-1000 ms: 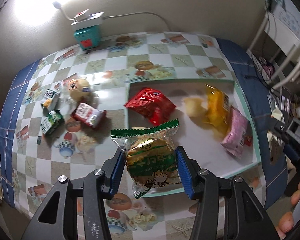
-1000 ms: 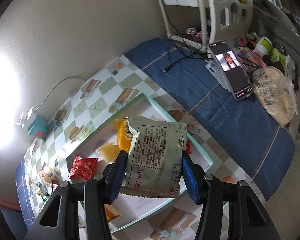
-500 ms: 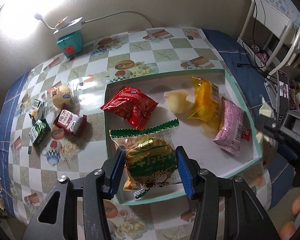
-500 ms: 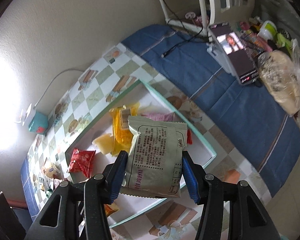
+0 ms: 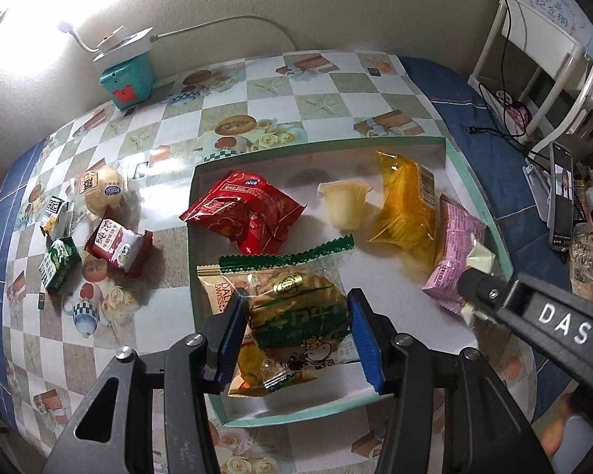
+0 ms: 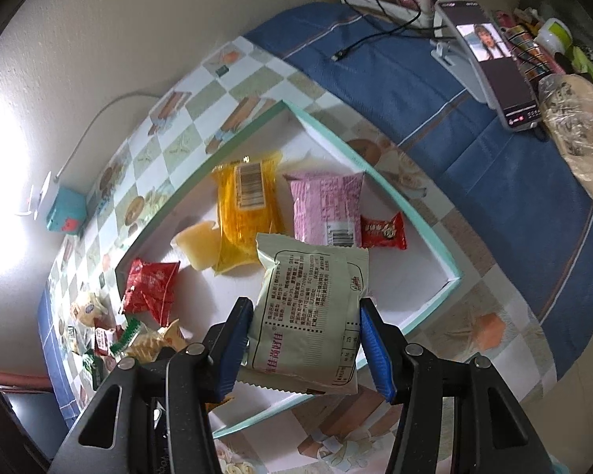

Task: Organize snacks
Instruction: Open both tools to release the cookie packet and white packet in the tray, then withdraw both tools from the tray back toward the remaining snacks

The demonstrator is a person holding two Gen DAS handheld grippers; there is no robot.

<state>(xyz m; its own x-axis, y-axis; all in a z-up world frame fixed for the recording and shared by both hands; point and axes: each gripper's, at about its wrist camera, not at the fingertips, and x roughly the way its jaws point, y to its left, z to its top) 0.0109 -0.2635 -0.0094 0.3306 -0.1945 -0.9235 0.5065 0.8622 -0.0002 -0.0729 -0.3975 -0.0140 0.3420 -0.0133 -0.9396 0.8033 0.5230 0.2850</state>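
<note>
Snacks are being gathered into the tray (image 5: 474, 181) on the counter (image 5: 280, 91). A green biscuit pack (image 5: 296, 308) is clamped between the fingers of the left gripper (image 5: 294, 335), and a pale pack (image 6: 308, 316) between those of the right gripper (image 6: 304, 343). Compared with a second ago, both packs have been lowered and now hang just over the tray's near end, where red, yellow and pink packs already lie. Release into the tray is judged to be next; four snacks (image 5: 99, 217) are left on the counter
</note>
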